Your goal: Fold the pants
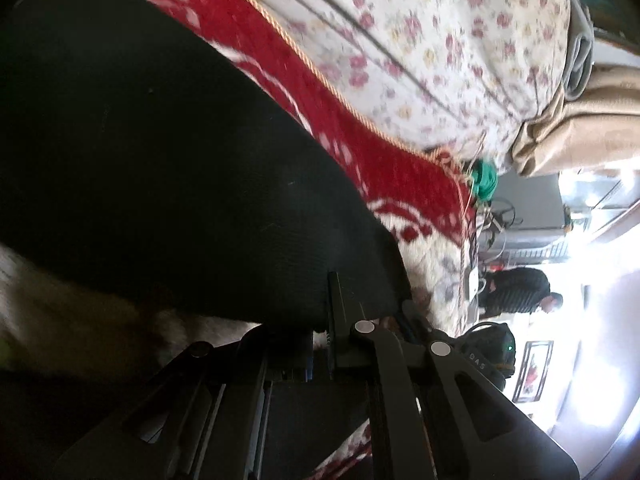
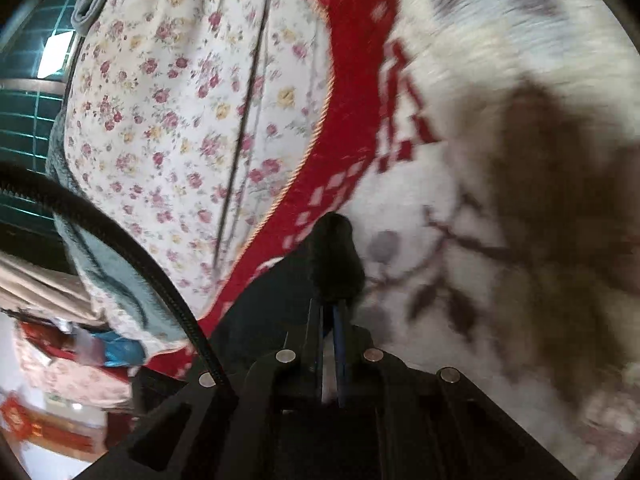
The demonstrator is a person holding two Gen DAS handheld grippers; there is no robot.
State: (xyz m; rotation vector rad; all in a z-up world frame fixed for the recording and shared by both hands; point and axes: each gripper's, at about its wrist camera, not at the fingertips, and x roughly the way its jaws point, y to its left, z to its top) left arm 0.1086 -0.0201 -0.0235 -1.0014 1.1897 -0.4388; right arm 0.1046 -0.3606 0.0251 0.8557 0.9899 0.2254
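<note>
— Item one, far left?

— Black pants (image 1: 152, 152), a broad dark panel spread over the red-and-white patterned blanket (image 1: 384, 160). The left gripper (image 1: 340, 320) has its fingers pressed together on the near edge of the cloth, pinching it.

— Next along?

— The blanket's red border with a gold cord edging (image 1: 320, 76), then a white sheet with pink and yellow flowers (image 1: 432, 40) beyond it. A green tangle of cord (image 1: 604, 178) sits at the blanket's corner. Beige folded cloth (image 1: 580, 132) lies past the sheet.

— Far right of that view?

— A person in dark clothing (image 1: 516, 290), well apart from the bed, and a framed picture (image 1: 532, 368) on a bright wall. Detail there is washed out.

— Second camera, same order?

— A black braided cable (image 2: 120, 240) curving across the left side. The flowered sheet again, then the red border, then the white plush field of the blanket with a dark shadow on it.

— And the claw?

— The right gripper (image 2: 328, 312) is clamped, fingers nearly together, on a bunched black corner of the pants, which rests just over the blanket's red-and-white check. The picture is motion-blurred.
</note>
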